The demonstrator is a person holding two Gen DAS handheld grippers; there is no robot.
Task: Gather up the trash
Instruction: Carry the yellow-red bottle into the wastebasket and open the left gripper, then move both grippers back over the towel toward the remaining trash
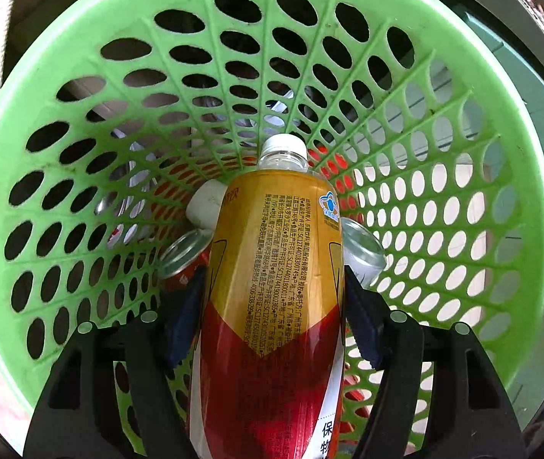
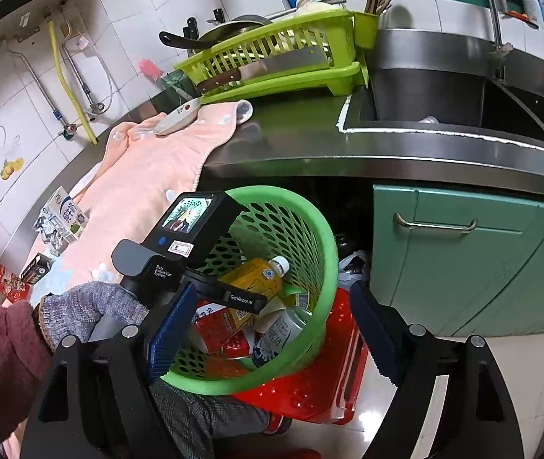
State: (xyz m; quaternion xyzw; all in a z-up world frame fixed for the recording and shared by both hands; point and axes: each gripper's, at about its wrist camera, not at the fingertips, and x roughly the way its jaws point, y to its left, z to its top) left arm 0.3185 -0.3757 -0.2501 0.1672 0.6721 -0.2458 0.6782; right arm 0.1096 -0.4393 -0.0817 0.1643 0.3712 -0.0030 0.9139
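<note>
A: The left gripper (image 1: 268,306) points down into the green basket (image 1: 501,176). Its fingers (image 1: 362,321) stand about half open around the bottle (image 1: 272,267), and they seem to press its sides, so it is held.

B: How will the bottle handle?

A: I think it is light and empty, with a smooth, slippery label. The middle of the body is the good place.

B: And the right gripper (image 2: 268,332)?

A: Half open, it holds nothing. Farther away, a milk carton (image 2: 66,216) waits on the bench (image 2: 291,134).
</note>
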